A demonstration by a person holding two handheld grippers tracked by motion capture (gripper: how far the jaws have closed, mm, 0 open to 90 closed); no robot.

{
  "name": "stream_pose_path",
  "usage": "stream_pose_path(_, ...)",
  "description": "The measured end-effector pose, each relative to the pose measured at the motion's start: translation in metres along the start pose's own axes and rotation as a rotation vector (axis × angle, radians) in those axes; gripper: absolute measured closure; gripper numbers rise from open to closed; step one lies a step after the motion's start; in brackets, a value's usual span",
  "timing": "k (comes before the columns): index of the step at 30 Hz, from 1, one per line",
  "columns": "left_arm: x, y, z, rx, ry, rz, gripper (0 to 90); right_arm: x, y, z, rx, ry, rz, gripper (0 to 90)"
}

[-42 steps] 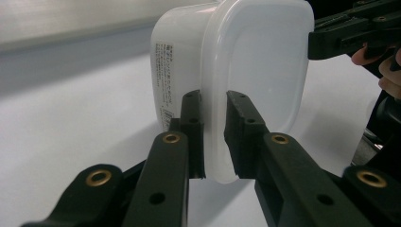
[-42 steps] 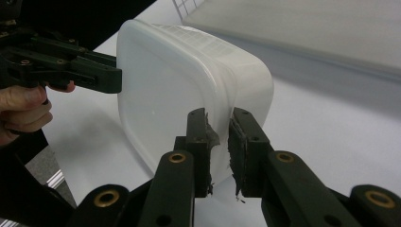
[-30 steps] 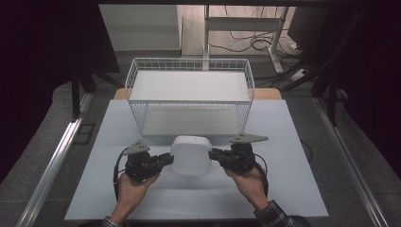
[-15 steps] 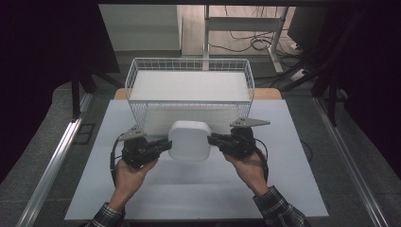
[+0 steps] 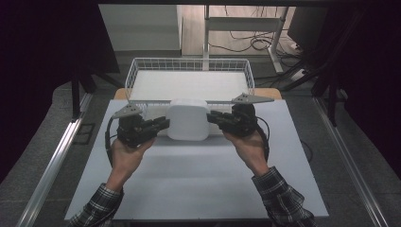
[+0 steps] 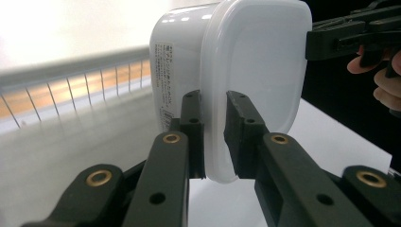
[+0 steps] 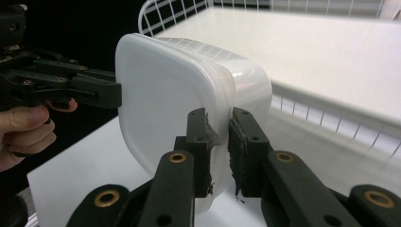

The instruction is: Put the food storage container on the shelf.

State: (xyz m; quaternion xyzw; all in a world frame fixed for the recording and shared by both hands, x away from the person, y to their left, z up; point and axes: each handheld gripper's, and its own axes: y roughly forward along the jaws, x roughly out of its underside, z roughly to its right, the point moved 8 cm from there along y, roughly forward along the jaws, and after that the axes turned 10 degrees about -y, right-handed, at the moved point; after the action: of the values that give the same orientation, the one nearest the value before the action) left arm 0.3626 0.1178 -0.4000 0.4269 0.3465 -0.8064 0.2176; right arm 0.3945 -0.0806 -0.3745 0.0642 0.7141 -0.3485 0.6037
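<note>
Two grippers, one load: left gripper (image 5: 161, 125) and right gripper (image 5: 213, 117), each with jaws clamped on the projecting lid rim of a white plastic container (image 5: 188, 119), one at either side edge

Item: container, lidded, rounded-square, turned on its side so the lid faces the person; label strip on its wall seen beyond the left gripper's (image 6: 213, 137) jaws; rim pinched between the pads of the right gripper (image 7: 220, 146) likewise

Change since a second ago: container, then low over the white table (image 5: 189, 189) close to the person, is now carried higher and farther forward, level with the near wall of the wire basket (image 5: 189, 64); grip unchanged on both sides

Bearing on the work: lift looks done; judged next, clear the basket's near rim, lower inside, then release both together
</note>
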Motion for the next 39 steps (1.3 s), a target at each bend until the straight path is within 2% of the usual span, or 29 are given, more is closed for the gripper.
stream_pose_path(1,-0.004,-0.001,-0.001,0.001,0.002,0.005,79.0,-0.009,0.001,0.002,0.003,-0.003,0.007,77.9)
stream_pose_path(4,-0.017,-0.001,-0.003,0.003,0.004,0.014,79.0,-0.017,0.002,0.005,0.008,-0.008,0.012,77.9)
stream_pose_path(5,-0.026,-0.001,-0.005,0.004,0.007,0.020,79.0,-0.025,0.003,0.008,0.011,-0.010,0.017,77.9)
stream_pose_path(7,-0.031,-0.001,-0.005,0.004,0.010,0.025,79.0,-0.030,0.003,0.010,0.011,-0.008,0.021,77.9)
stream_pose_path(9,-0.045,0.000,-0.008,0.008,0.012,0.033,79.0,-0.043,0.005,0.015,0.020,-0.012,0.029,77.8)
stream_pose_path(12,-0.054,0.001,-0.009,0.010,0.011,0.038,79.1,-0.051,0.006,0.019,0.027,-0.019,0.032,77.8)
stream_pose_path(13,-0.062,0.003,-0.011,0.012,0.009,0.040,79.0,-0.059,0.007,0.023,0.032,-0.019,0.036,77.8)
stream_pose_path(16,-0.069,0.006,-0.013,0.012,0.004,0.039,79.0,-0.065,0.009,0.029,0.035,-0.013,0.041,77.7)
stream_pose_path(20,-0.083,0.015,-0.019,0.011,-0.014,0.035,79.0,-0.077,0.015,0.043,0.051,0.001,0.044,77.5)
stream_pose_path(27,-0.089,0.029,-0.027,0.023,-0.057,0.018,79.1,-0.080,0.025,0.061,0.067,0.027,0.032,77.0)
stream_pose_path(35,-0.091,0.037,-0.030,0.042,-0.076,0.004,78.7,-0.079,0.032,0.071,0.087,0.043,0.026,75.0)
stream_pose_path(39,-0.095,0.039,-0.032,0.040,-0.076,-0.002,75.8,-0.080,0.037,0.071,0.097,0.030,0.019,65.6)
